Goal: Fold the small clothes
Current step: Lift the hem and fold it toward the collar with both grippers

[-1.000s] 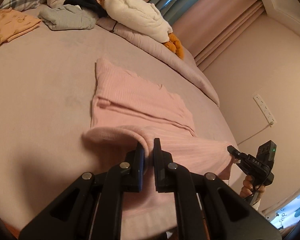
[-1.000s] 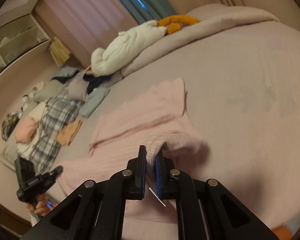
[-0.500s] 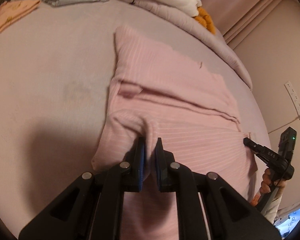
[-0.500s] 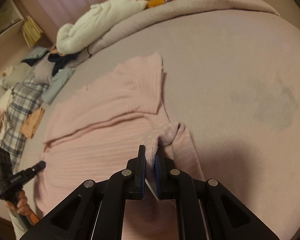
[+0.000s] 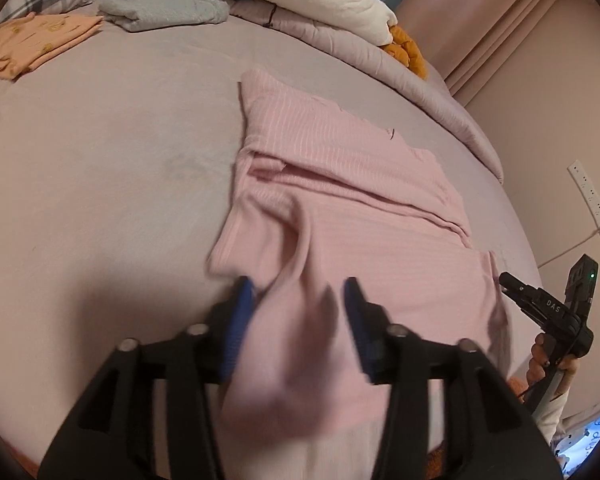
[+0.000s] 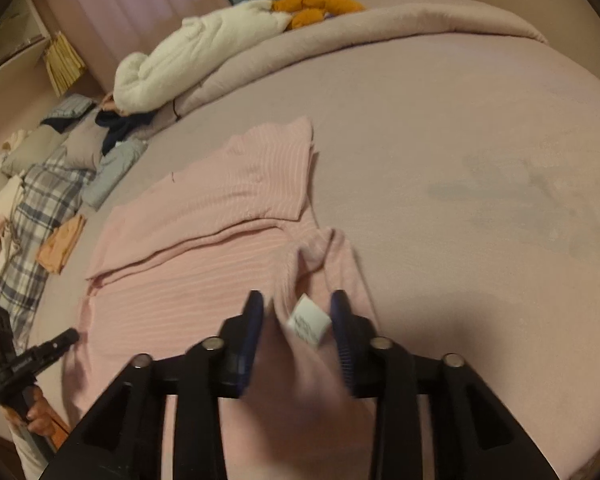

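- Since a second earlier, both grippers had come down toward the bed and let go: jaws that had been pinched on the raised near edge of the pink garment were now spreading, and that edge had dropped forward over the body of the piece.
- Left wrist view: the left gripper (image 5: 296, 300) had its jaws apart and opening, a soft ridge of the pink garment (image 5: 340, 184) lying loose between them, neither pad pressing on it. The garment lay on the bed (image 5: 100, 152), its far part already folded into a flat band, the near part laid over toward it. The right gripper (image 5: 548, 308) showed at the garment's right edge.
- Right wrist view: the right gripper (image 6: 296, 312) likewise had its jaws opening, with cloth and a white care label (image 6: 309, 325) between them, unclamped. The garment's fold looked lumpy near the jaws.
- Judged from this, one fold was just laid; smoothing and perhaps another fold remained. An orange garment (image 5: 40, 44) and a grey garment (image 5: 164, 14) waited at the bed's far side, apparently folded already, though I cannot be sure.
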Demonstrator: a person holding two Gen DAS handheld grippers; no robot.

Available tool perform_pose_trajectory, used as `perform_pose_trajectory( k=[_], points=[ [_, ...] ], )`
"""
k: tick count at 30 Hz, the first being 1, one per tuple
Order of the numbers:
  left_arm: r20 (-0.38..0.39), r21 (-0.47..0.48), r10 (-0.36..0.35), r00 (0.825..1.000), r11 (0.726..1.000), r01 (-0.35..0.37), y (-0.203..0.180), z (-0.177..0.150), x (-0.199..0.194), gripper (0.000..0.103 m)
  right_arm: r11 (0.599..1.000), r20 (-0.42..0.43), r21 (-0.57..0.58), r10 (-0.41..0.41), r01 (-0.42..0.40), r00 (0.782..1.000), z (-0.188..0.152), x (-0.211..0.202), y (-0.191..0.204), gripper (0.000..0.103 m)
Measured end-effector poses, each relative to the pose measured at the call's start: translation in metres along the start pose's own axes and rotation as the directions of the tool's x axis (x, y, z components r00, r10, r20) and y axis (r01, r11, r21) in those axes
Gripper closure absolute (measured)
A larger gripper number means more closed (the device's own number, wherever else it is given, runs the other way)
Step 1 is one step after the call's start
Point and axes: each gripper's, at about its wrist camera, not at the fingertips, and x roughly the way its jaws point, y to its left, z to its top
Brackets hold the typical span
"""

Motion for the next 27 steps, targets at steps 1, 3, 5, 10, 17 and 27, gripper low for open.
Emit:
perform_pose_trajectory(
  k=[1,3,5,10,17,27],
  points=[
    [0.006,-0.005,0.003,1.0,1.0,-0.003,0.002,-0.004,-0.005,0.041,1.0,0.005,0.006,0.0,0.0,1.0,-0.003,-0.008,-0.004,0.064],
    [0.018,-0.015,0.017,1.0,1.0,-0.017,0.007,-0.012,-0.014,0.037,0.999,0.003,0.031,-0.017,0.017,1.0,-0.008,-0.016,-0.011,0.059],
    [0.018,-0.039,0.015,1.0,0.999,-0.014,0.012,-0.021,-0.019,0.036,0.998,0.0,0.058,-0.025,0.025,1.0,-0.016,-0.023,-0.021,0.057],
    [-0.015,-0.104,-0.038,0.999,0.994,0.036,0.019,-0.039,-0.016,0.037,0.993,-0.035,0.114,-0.013,0.017,0.999,-0.034,-0.023,-0.034,0.057],
    [0.003,-0.113,-0.038,0.999,0.993,0.038,0.015,-0.048,-0.015,0.038,0.979,0.008,0.185,0.084,-0.084,0.996,-0.043,-0.017,-0.034,0.057],
    [-0.009,-0.276,-0.192,0.981,0.944,0.182,0.033,-0.051,0.002,0.091,0.967,0.054,0.215,0.131,-0.14,0.99,-0.051,-0.01,-0.032,0.096]
  ],
)
